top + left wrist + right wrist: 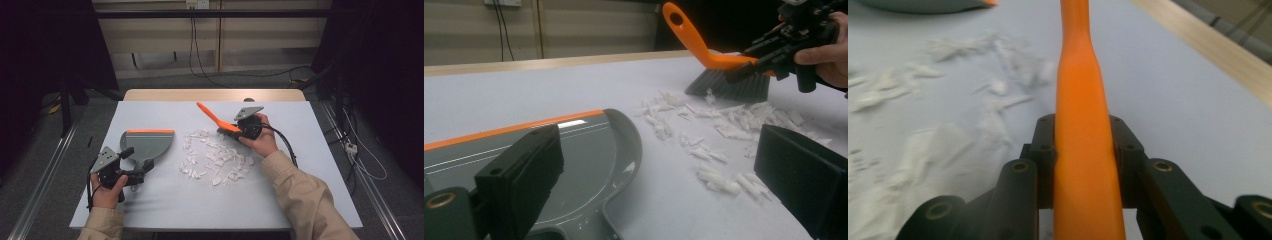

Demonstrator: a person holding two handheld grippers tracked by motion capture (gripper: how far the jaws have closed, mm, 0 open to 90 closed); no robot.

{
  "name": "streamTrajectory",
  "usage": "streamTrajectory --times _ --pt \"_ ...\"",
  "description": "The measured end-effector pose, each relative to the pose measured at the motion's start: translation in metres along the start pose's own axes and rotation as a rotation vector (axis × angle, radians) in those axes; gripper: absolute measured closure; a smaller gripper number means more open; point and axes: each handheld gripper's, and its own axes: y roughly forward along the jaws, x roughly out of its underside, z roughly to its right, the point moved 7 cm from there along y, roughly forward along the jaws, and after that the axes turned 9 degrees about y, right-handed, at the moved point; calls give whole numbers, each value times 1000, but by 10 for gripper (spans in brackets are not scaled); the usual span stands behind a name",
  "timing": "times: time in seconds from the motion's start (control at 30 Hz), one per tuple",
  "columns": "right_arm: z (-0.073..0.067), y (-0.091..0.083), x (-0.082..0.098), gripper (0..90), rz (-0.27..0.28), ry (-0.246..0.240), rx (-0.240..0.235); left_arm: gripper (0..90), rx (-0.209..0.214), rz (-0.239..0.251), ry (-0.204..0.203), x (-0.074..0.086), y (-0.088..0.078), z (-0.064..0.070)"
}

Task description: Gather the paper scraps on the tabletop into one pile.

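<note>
A grey dustpan [148, 142] with an orange front lip lies on the left of the table, its handle pointing toward the person. My left gripper [136, 164] sits over that handle with its jaws wide apart; in the left gripper view [659, 145] neither pad presses on the pan [589, 160]. An orange-handled brush [214, 117] with dark bristles [729, 86] is held tilted at the far right of a scatter of white paper scraps [215, 157]. My right gripper [235, 131] is shut on the orange handle [1082, 100], which runs up between its jaws [1083, 130].
A pale grey mat [200, 210] covers the table, with a wooden strip [215, 95] at its far edge. Scraps [724, 125] spread between the dustpan and the brush. Cables run along the floor beyond the table and to its right.
</note>
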Motion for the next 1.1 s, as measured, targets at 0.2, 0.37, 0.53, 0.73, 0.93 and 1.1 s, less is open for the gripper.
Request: streamTrajectory --times 0.2,0.37,0.53,0.73,0.93,1.1 --pt "-29 -16 -7 710 30 -34 -139 53 1 -3 9 0 -1 0" --pt "-14 -23 -19 710 104 26 -108 53 -3 -3 8 0 -1 0" --pt "0 -15 -26 710 140 50 -49 53 -8 -5 2 1 -1 0" --pt "4 4 -31 710 136 65 -42 53 -18 -9 -2 2 -1 -1" --pt "9 24 -34 710 122 58 -13 53 -26 -16 4 2 -2 0" --pt "10 42 -31 711 97 28 3 53 -30 -18 -4 4 -2 0"
